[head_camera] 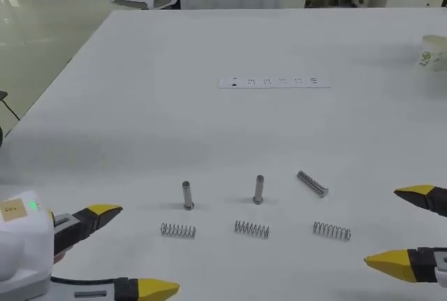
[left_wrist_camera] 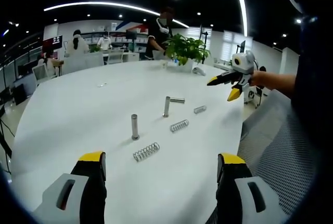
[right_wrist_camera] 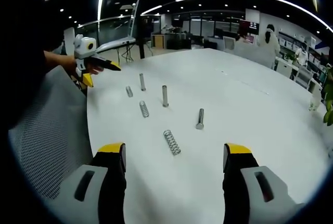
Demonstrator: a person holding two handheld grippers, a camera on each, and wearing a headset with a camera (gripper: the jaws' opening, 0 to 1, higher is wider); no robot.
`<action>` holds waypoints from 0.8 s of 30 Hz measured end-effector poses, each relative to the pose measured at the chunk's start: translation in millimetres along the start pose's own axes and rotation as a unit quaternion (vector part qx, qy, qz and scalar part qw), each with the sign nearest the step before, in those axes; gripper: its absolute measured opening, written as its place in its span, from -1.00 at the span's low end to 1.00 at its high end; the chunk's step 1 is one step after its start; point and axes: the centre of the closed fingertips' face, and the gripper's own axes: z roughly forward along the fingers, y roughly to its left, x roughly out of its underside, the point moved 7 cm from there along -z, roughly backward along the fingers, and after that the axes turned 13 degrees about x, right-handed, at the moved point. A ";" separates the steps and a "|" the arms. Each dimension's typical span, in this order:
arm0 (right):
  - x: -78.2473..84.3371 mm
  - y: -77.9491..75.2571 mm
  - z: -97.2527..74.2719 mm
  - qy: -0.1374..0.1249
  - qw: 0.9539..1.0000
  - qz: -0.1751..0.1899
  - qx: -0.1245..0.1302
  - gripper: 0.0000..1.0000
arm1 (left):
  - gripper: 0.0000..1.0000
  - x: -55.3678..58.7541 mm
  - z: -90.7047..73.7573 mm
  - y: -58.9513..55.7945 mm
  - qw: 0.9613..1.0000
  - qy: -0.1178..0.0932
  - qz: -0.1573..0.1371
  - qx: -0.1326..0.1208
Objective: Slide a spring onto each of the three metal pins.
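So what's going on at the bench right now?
Nothing is done yet. A person holds the left gripper and right gripper open and empty over the table. The left spring, middle spring and right spring lie in a row, none on a pin. The left pin and middle pin stand upright behind them; the right pin lies on its side.

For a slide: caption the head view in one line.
Left gripper and right gripper, both open, flank three loose springs; left pin and middle pin stand, right pin lies flat.
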 end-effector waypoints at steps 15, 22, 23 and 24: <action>-0.6 -0.8 -0.4 0.003 1.000 0.002 0.000 0.50 | 0.69 -2.4 0.3 -2.3 1.000 -0.007 0.000 0.001; 0.8 -0.8 -1.8 0.005 1.000 0.003 0.002 0.48 | 0.68 -2.2 0.4 -3.2 1.000 -0.010 -0.001 0.000; 1.0 -1.1 -2.0 0.006 1.000 0.003 0.002 0.48 | 0.68 -2.3 0.5 -3.3 1.000 -0.010 -0.001 0.000; 1.0 -1.5 -2.2 0.006 1.000 0.002 0.003 0.48 | 0.68 -2.5 0.5 -3.5 1.000 -0.010 0.000 0.000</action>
